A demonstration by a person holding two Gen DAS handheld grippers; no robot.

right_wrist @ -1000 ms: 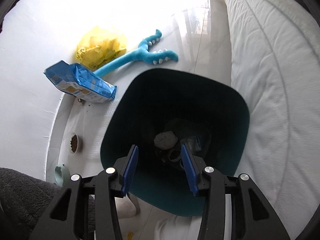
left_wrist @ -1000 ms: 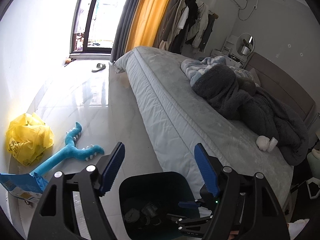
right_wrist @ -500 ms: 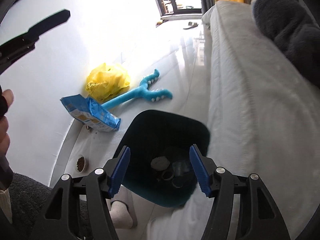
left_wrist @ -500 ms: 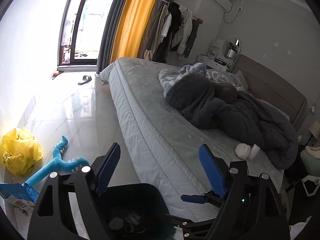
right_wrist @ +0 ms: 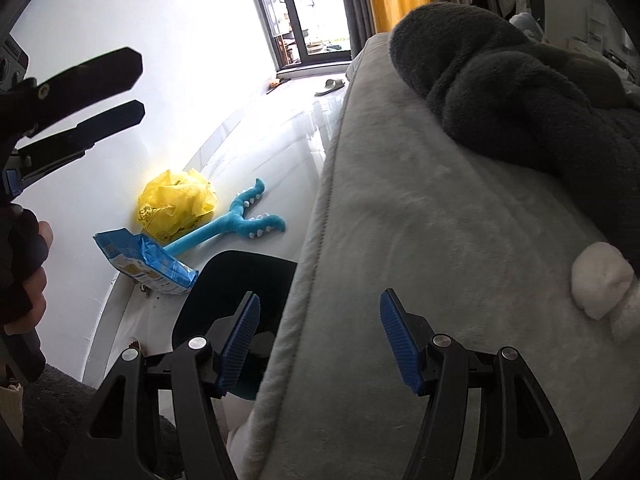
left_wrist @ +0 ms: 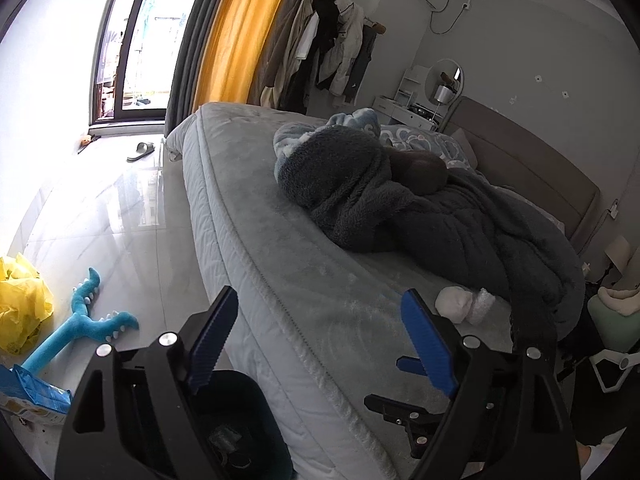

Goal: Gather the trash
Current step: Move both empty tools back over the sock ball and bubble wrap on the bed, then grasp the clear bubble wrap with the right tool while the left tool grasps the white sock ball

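My left gripper (left_wrist: 318, 294) stands open over the near edge of the grey bed (left_wrist: 280, 264), nothing between its fingers. My right gripper (right_wrist: 319, 297) is open too, empty, above the mattress edge. A white crumpled wad (left_wrist: 454, 304) (right_wrist: 598, 280) lies on the bed against the dark blanket, ahead and to the right of both grippers. The dark teal trash bin (left_wrist: 244, 388) (right_wrist: 240, 268) stands on the floor beside the bed, below the left fingers, with scraps inside. On the floor by the wall lie a yellow plastic bag (left_wrist: 20, 304) (right_wrist: 176, 204) and a blue packet (left_wrist: 32, 394) (right_wrist: 148, 264).
A blue plush toy (left_wrist: 88, 324) (right_wrist: 236, 224) lies between the bag and the bin. A heaped dark blanket (left_wrist: 400, 208) covers the far half of the bed. A slipper (left_wrist: 140, 151) sits near the window door. A hand (right_wrist: 24, 280) holds the left gripper at the right view's left edge.
Both views have risen and swung from the bin toward the bed top. The right jaws have spread wider, the left slightly. The white wad now shows closer in both views.
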